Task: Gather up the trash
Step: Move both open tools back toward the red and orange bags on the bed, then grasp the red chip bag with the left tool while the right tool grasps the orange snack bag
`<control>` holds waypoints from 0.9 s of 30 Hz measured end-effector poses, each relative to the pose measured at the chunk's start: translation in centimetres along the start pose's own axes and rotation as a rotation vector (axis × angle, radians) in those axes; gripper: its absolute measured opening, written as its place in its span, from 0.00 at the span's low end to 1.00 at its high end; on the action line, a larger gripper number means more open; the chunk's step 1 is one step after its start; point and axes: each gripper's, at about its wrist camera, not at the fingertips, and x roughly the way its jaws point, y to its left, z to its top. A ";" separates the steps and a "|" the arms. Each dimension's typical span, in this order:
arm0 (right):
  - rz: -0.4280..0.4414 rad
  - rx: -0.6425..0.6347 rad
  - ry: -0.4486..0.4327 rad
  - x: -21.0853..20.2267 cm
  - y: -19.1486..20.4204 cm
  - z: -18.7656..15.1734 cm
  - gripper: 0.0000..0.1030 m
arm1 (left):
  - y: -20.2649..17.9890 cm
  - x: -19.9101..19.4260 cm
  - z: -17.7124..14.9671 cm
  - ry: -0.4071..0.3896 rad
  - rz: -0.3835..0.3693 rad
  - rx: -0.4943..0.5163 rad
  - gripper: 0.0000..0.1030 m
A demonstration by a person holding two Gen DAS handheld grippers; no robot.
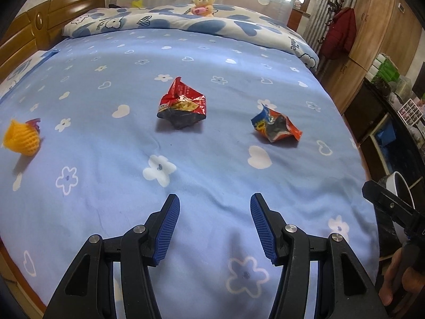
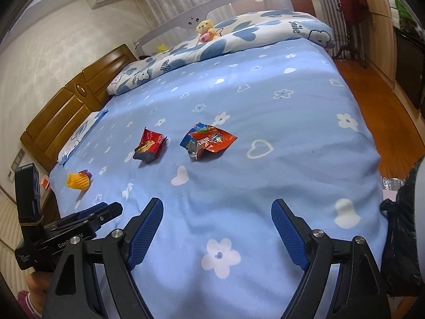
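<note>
Three bits of trash lie on the blue flowered bedsheet (image 1: 212,175). A crumpled red snack wrapper (image 1: 182,104) (image 2: 149,146) sits mid-bed. To its right lies an orange-and-blue wrapper (image 1: 276,125) (image 2: 207,141). A yellow foam fruit net (image 1: 22,137) (image 2: 78,180) lies at the left. My left gripper (image 1: 215,202) hangs open above the sheet, short of the red wrapper, with nothing between its fingers. Over the bed's near edge, my right gripper (image 2: 216,206) is wide open and empty too.
A teddy bear (image 1: 203,5) sits on the patterned duvet (image 1: 239,24) at the bed's far side. A wooden headboard (image 2: 66,111) is on the left. A bin with a black liner (image 2: 403,239) stands at the bed's right edge. Wardrobes (image 1: 372,34) line the right wall.
</note>
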 end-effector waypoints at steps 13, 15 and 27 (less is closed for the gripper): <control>0.030 0.003 0.030 5.2 0.6 2.7 0.82 | 1.9 4.5 4.6 0.001 0.012 -0.024 0.64; 0.038 0.011 0.031 6.0 0.7 3.4 0.82 | 2.1 5.4 5.7 -0.005 0.012 -0.025 0.65; 0.040 0.024 0.059 11.4 1.0 6.2 0.82 | 5.0 12.9 11.4 0.011 0.020 -0.101 0.74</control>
